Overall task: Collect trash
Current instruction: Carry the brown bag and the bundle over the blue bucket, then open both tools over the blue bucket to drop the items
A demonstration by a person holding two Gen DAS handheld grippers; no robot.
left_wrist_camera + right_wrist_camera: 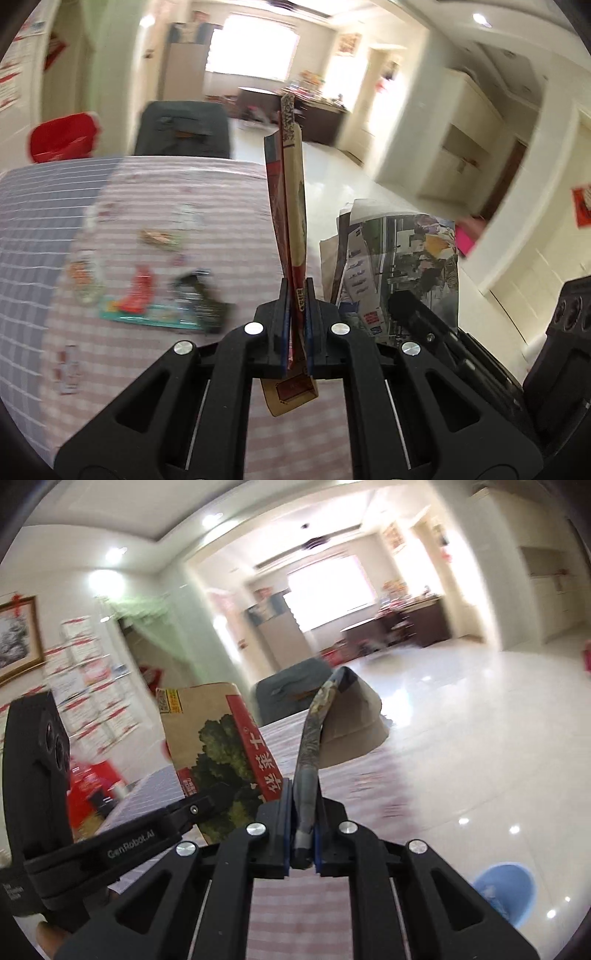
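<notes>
My left gripper is shut on a flat brown and red paper packet that stands up edge-on above the pink checked tablecloth; the same packet shows its tree picture in the right wrist view. My right gripper is shut on a folded printed paper, also seen to the right in the left wrist view. Several wrappers lie on the table to the left, blurred.
A blue bin stands on the tiled floor at the lower right. A dark chair stands at the table's far side and a red stool stands at the far left. The left gripper's body is close on the left.
</notes>
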